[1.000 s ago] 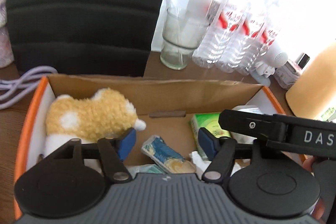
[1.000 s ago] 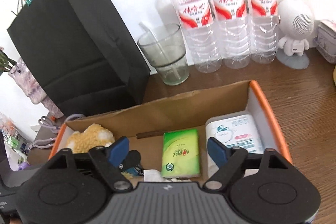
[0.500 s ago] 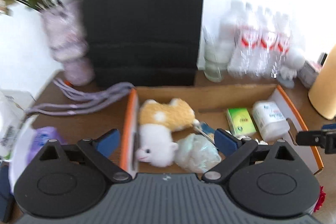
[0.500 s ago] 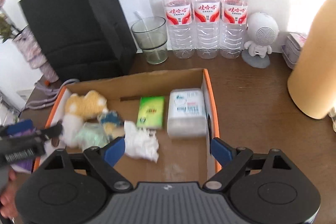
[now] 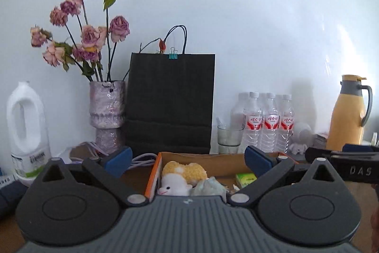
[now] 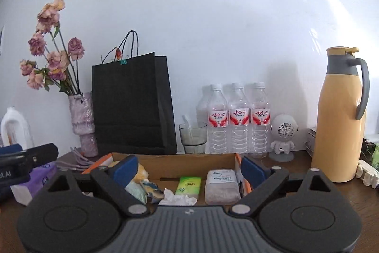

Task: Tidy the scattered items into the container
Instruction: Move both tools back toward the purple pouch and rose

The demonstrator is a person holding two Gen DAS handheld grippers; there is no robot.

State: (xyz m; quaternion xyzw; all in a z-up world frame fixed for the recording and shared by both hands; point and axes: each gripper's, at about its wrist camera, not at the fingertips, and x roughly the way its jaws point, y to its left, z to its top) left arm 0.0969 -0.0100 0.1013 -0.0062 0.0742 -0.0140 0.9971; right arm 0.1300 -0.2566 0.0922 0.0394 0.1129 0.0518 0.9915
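One cardboard box (image 6: 180, 161), shallow, open-topped, brown inside with orange-edged end walls, stands on the wooden worktop (image 6: 300, 172) in front of the black paper bag (image 6: 132, 106). Contents, from the box's left end to its right:
- plush toy (image 5: 183, 176), yellow and white, lying against the left wall;
- pale green crumpled wrapper (image 5: 208, 186), touching the toy;
- blue-and-yellow packet (image 6: 151, 189), beside the wrapper;
- crumpled white tissue (image 6: 177, 199), near the front edge;
- green tissue pack (image 6: 189, 185), flat, mid-box;
- white wipes pack (image 6: 221, 186), flat, against the right wall.

Outside the box, to its left: purple tissue pack (image 6: 35, 178), on the worktop.

Left tongs (image 5: 187, 161): blue pads spread wide, nothing between them, held in front of the box. Right tongs (image 6: 189, 170): jaws opening, empty, also in front of the box.
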